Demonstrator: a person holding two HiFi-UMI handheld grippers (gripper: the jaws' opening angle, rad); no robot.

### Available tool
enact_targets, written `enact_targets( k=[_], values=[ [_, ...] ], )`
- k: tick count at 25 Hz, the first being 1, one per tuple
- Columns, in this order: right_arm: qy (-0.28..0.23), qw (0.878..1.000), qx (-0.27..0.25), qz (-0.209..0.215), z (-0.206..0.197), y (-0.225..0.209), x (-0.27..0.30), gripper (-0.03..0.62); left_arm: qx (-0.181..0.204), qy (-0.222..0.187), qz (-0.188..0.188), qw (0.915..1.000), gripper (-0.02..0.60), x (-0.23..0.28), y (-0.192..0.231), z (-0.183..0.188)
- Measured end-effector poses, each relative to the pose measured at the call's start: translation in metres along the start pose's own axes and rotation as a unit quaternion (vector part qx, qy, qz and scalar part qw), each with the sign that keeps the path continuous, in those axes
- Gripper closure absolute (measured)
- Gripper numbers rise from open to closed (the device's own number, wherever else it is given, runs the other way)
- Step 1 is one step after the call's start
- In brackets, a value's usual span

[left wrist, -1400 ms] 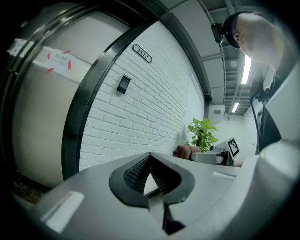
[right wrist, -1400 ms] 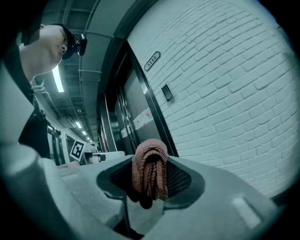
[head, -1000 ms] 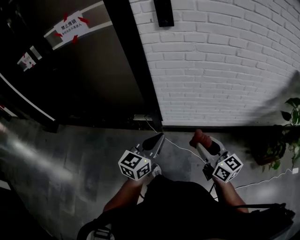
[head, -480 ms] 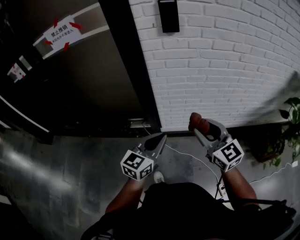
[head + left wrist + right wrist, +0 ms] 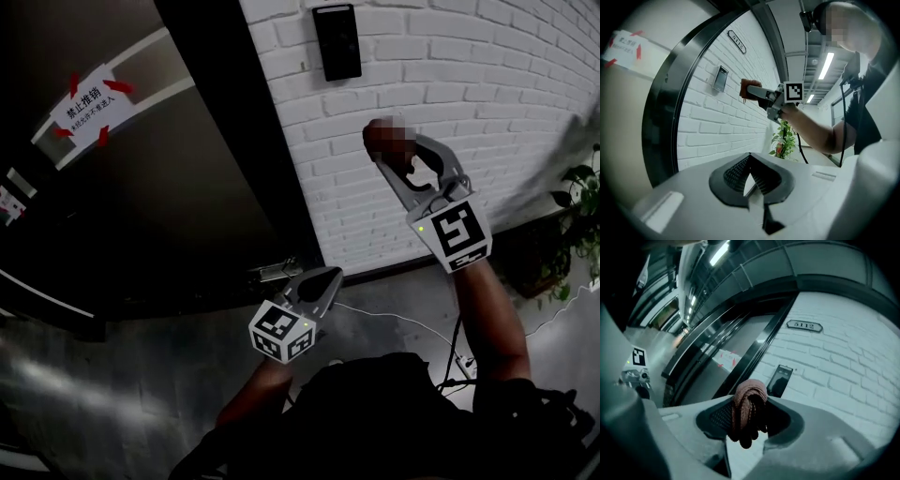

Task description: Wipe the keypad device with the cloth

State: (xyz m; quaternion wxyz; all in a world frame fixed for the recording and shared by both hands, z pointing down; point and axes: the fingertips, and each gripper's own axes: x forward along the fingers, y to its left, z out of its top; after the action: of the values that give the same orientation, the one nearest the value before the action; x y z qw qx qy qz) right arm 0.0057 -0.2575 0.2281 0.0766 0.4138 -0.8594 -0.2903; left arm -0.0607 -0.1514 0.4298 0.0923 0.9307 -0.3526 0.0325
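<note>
1. Head view: the keypad device, a dark upright panel, is mounted on the white brick wall, just right of the black door frame.
2. The right gripper is clamped on a bunched reddish cloth, held below and to the right of the keypad and apart from it.
3. The left gripper hangs low, jaws drawn together on nothing.
4. Risks, as we judge them:
   - The cloth is a tight wad, so hard jaw tips could strike the panel.
   - Firm pressure might trigger keys.
   - A loose fold could slip free mid-wipe.
5. Writing:
   - The wall plate reads "5112".
   - The door notice carries Chinese print and red arrows; we cannot read it reliably.
</note>
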Motion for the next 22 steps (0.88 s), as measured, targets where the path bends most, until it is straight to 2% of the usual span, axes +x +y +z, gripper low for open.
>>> enact_targets(
  k=[2, 5, 8, 12, 17, 22],
  values=[
    [0.005, 0.998, -0.062, -0.028, 0.016, -0.011, 0.017, 0.45, 0.0, 0.003, -0.011, 0.9999, 0.566, 0.001, 0.011, 0.0],
    [0.026, 0.987, -0.147, -0.053, 0.036, -0.024, 0.041, 0.45, -0.011, 0.003, -0.023, 0.9997, 0.565, 0.003, 0.023, 0.0],
    [0.029, 0.973, -0.221, -0.065, 0.047, -0.04, 0.067, 0.45, -0.016, -0.002, -0.031, 0.9994, 0.566, 0.007, 0.028, 0.004],
    [0.046, 0.947, -0.307, -0.077, 0.061, -0.061, 0.1, 0.45, -0.024, -0.017, -0.012, 0.9995, 0.566, 0.011, 0.041, 0.015],
    [0.049, 0.919, -0.381, -0.09, 0.074, -0.087, 0.131, 0.45, -0.024, -0.031, 0.009, 0.9992, 0.566, 0.023, 0.045, 0.023],
    [0.048, 0.909, -0.403, -0.093, 0.077, -0.108, 0.149, 0.45, -0.03, -0.042, 0.031, 0.9982, 0.566, 0.036, 0.043, 0.027]
  ],
)
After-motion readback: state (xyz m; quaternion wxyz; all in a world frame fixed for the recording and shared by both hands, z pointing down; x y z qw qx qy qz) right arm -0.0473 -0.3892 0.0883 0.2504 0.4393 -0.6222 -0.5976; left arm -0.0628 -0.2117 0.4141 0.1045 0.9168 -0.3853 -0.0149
